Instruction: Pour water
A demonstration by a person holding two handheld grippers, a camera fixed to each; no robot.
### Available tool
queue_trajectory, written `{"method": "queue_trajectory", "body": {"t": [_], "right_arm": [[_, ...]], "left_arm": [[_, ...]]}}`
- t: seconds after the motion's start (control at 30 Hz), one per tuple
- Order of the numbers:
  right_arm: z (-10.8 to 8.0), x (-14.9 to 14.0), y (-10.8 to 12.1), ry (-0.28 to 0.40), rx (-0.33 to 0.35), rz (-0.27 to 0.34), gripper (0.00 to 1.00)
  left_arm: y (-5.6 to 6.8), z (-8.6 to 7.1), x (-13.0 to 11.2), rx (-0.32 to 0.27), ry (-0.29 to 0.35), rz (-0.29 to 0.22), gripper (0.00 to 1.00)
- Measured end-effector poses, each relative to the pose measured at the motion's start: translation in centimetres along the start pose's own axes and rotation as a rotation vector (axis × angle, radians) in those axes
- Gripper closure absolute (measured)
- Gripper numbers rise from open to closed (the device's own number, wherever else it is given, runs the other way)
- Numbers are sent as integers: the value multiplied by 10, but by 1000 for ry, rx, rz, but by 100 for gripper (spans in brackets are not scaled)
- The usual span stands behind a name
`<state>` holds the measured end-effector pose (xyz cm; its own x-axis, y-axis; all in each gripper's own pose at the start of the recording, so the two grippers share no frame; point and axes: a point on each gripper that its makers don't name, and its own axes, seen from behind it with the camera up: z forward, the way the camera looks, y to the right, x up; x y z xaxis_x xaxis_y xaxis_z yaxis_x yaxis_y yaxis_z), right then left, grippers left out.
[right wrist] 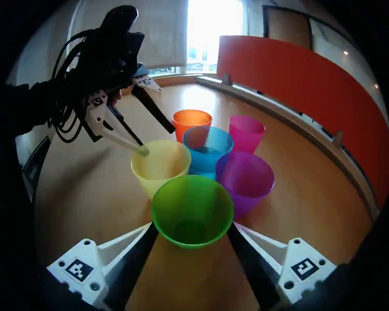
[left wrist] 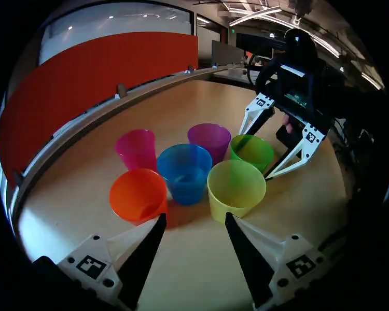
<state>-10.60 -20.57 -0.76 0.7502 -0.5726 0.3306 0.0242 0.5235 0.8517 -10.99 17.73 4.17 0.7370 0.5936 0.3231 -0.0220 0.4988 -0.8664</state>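
Six plastic cups stand bunched on the wooden table point(left wrist: 205, 269): pink point(left wrist: 136, 149), purple point(left wrist: 209, 138), green point(left wrist: 250, 147), orange point(left wrist: 138, 194), blue point(left wrist: 184, 172) and yellow point(left wrist: 236, 187). The blue cup point(right wrist: 207, 146) seems to hold a little water. My left gripper point(left wrist: 194, 220) is open just short of the orange and yellow cups, with nothing between its fingers. It also hangs over the yellow cup point(right wrist: 160, 165) as the left gripper point(right wrist: 157, 141) in the right gripper view. My right gripper point(right wrist: 192, 226) is open, its fingers flanking the green cup point(right wrist: 192, 207). The right gripper point(left wrist: 255, 156) straddles that cup from the far side.
A red partition point(left wrist: 96, 78) with a ledge runs along the table's far edge point(left wrist: 91, 122). In the right gripper view the partition point(right wrist: 308, 78) lies to the right and a bright window point(right wrist: 215, 31) behind. Black cables point(right wrist: 70, 109) hang by the left gripper.
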Motion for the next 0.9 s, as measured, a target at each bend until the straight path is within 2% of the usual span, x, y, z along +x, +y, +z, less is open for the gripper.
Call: {"method": "queue_trajectory", "body": {"t": [0.53, 0.9], "right_arm": [[6, 2, 1, 2, 6, 3, 0], [5, 3, -1, 8, 16, 6, 9]], "left_arm": [[-8, 3, 1, 10, -4, 10, 16], [-9, 1, 1, 17, -3, 17, 16]]}}
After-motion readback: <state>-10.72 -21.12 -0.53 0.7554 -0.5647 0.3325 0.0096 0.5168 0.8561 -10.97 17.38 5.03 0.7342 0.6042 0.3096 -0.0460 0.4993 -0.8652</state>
